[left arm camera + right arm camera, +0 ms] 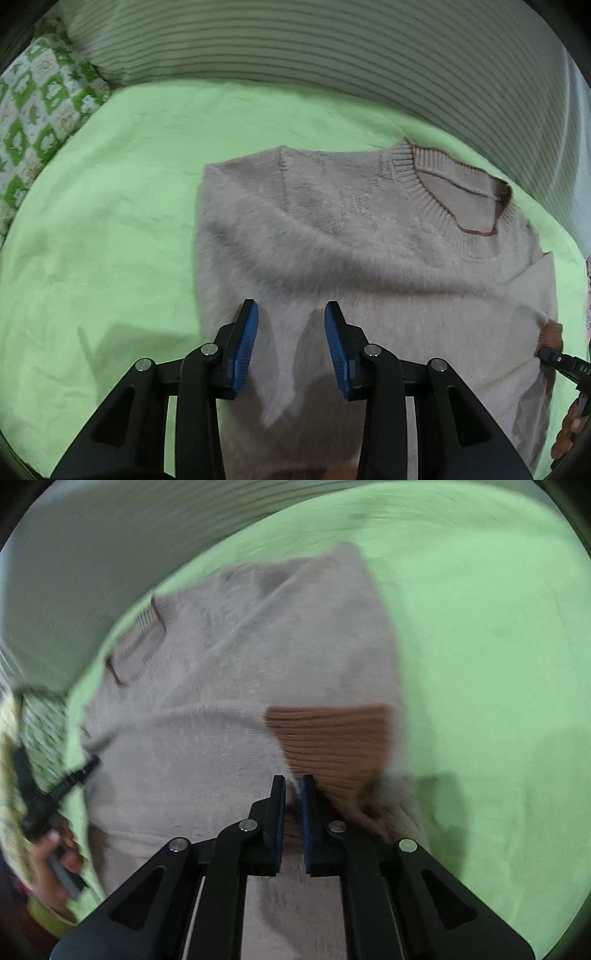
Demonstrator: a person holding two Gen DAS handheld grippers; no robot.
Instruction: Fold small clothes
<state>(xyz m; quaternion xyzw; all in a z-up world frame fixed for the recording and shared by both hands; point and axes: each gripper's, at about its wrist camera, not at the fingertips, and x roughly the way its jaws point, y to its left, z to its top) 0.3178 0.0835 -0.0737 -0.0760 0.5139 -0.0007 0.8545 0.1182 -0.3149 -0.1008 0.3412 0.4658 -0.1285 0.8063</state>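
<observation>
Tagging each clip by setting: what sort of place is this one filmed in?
Probably a bedroom, on a bed: the fuzzy beige knit sweater lies on a light green bedsheet, beside a green-and-white patterned pillow and a grey striped cushioned backing, perhaps a headboard.

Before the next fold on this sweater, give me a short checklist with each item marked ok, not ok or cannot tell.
1. Sweater lies front up on the green sheet, collar at the far end: ok.
2. Left gripper is free, open over the sweater body with nothing between its pads: ok.
3. Right gripper is nearly shut beside the brown cuff; whether it pinches fabric: cannot tell.
4. Sleeve folded in, cuff resting on the body: ok.
5. Body smooth: not ok, a ridge runs across the chest.
6. Bottom hem position: cannot tell, hidden behind the grippers.
</observation>
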